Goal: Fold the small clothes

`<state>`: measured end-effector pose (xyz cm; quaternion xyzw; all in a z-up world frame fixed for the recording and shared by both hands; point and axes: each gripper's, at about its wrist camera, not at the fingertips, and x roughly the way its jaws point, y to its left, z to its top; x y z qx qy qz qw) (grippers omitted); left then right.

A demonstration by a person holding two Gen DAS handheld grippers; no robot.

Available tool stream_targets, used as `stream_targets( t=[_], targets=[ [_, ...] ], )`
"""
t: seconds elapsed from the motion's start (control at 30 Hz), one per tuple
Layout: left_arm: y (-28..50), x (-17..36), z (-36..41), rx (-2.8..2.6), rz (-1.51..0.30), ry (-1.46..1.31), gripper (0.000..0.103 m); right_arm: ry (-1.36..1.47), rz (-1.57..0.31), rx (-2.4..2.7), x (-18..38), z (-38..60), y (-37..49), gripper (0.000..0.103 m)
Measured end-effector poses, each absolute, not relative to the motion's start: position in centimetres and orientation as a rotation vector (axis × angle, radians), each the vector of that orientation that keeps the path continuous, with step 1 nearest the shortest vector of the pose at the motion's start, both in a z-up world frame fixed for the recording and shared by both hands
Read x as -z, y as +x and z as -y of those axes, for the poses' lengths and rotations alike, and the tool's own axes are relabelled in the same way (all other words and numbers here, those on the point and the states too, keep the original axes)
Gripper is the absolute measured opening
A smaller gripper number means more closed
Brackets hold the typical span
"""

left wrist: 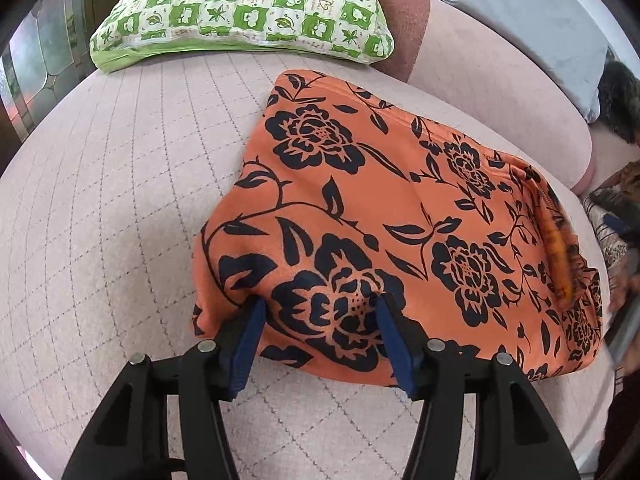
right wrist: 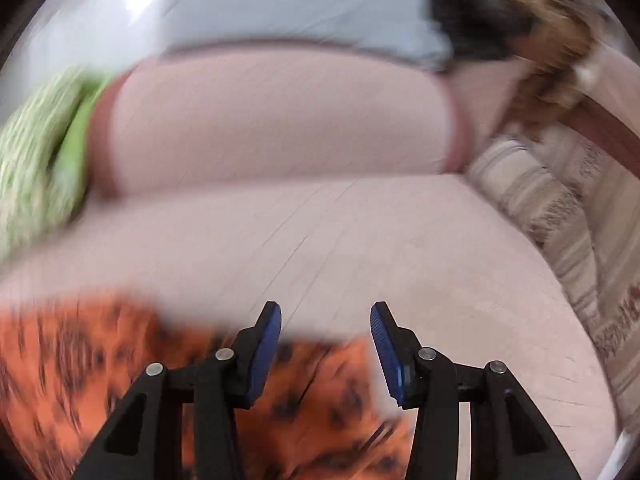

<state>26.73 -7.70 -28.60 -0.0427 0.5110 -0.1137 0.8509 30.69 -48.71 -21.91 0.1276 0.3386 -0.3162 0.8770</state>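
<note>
Left wrist view: folded orange floral garment [left wrist: 360, 220] lies on the pink sofa [left wrist: 100, 220] — left gripper [left wrist: 318, 308] spread over its six-o'clock edge, right gripper [right wrist: 326, 316] apart, empty; next, likely another fold.

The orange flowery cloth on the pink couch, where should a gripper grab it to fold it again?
Probably the near left corner of the orange flowery cloth, coming in low from the near side. That edge bulges up off the couch cushion, so a finger could slide under it. The left gripper already sits there with its jaws apart, tips on the cloth. The middle lies flat, with nothing to pinch.
</note>
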Motion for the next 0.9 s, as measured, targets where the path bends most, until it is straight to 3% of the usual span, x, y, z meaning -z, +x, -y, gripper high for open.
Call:
stream_targets(
  t=[0.1, 0.23, 0.47, 0.77, 0.9],
  targets=[
    [26.9, 28.4, 8.1, 0.236, -1.065, -0.084, 0.059, 0.396, -0.617, 0.590, 20.1, 49.5, 28.5, 0.052],
    [26.5, 28.5, 8.1, 0.230, -1.061, -0.076, 0.059, 0.562, -0.715, 0.266, 22.0, 46.1, 26.2, 0.052],
    [26.3, 28.6, 8.3, 0.225, -1.054, -0.057, 0.059, 0.537, -0.908, 0.055, 28.6, 38.9, 24.0, 0.052],
    [26.8, 28.8, 8.5, 0.233, -1.062, -0.048, 0.064, 0.310, -0.835, 0.552, 27.9, 47.4, 29.3, 0.049],
    [26.8, 28.9, 8.6, 0.238, -1.059, -0.032, 0.064, 0.493, -0.797, 0.703, 27.2, 53.6, 28.9, 0.050]
  ],
)
